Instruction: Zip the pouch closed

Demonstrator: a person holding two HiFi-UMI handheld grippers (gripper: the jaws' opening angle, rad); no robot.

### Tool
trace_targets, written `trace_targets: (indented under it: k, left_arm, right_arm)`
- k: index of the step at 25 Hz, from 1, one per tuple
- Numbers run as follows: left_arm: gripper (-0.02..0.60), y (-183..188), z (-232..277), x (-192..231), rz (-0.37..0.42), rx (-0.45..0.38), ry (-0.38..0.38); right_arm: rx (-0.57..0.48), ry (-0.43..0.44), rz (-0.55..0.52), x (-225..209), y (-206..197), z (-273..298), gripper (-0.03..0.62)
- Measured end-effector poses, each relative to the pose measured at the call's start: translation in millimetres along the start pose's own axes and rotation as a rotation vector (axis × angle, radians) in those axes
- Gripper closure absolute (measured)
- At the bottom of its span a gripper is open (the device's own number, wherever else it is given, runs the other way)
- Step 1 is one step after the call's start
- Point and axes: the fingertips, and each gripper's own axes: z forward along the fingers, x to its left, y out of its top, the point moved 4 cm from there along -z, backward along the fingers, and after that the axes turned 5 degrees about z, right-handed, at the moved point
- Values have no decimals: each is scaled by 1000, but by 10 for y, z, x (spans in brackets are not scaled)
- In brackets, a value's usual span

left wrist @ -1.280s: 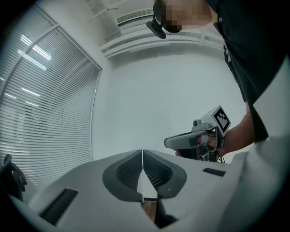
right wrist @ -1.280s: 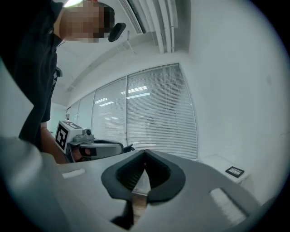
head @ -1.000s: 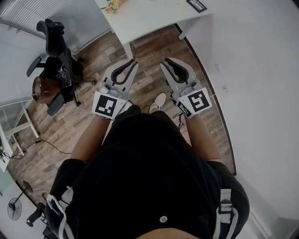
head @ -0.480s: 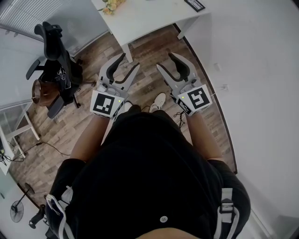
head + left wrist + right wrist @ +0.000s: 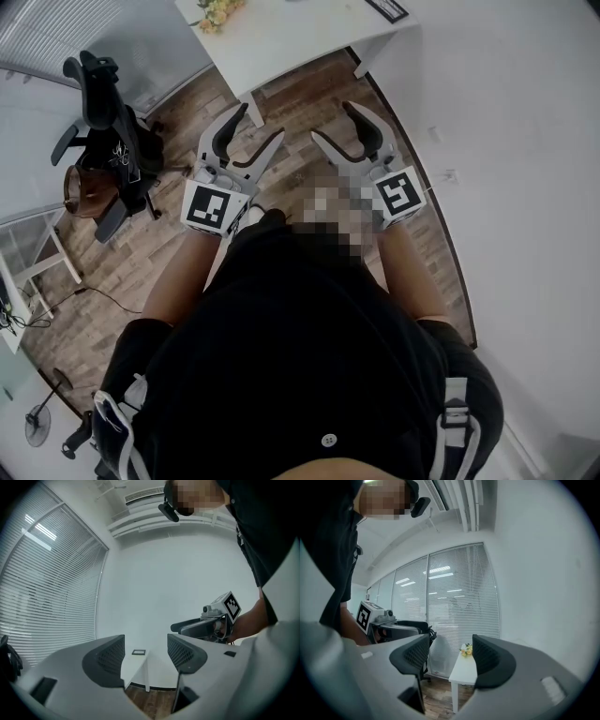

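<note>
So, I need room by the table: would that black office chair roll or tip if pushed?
The black office chair would probably glide easily on the wood floor, though its casters are hard to make out. Its tall back and headrest look top-heavy, so a high push might tilt it.

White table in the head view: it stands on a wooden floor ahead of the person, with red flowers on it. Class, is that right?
No. The small bunch of flowers on the white rectangular table is yellow, not red; the head view shows it. The rest holds.
</note>
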Motion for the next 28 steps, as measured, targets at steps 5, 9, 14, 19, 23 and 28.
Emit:
trace_targets:
  k: [5, 9, 14, 19, 23, 28]
  left_arm:
    - [304, -16, 199, -62, 10, 15, -2]
    - [304, 5, 395, -151, -9, 9, 5]
    - [302, 5, 683, -297, 5, 24, 6]
    - [304, 20, 969, -468, -4, 27, 25]
    - [304, 70, 1135, -612, -5, 23, 30]
    - [304, 74, 1258, -718, 20, 25, 57]
  right_arm:
    - [-10, -3, 0, -203, 41, -74, 298]
    - [-4, 8, -15, -390, 53, -144, 298]
    - [-13, 27, -5, -673, 81, -252, 298]
    - [5, 66, -16, -929, 76, -368, 298]
    - [-2, 86, 14, -1101, 51, -462, 298]
    - [-1, 114, 12, -1244, 48, -470, 298]
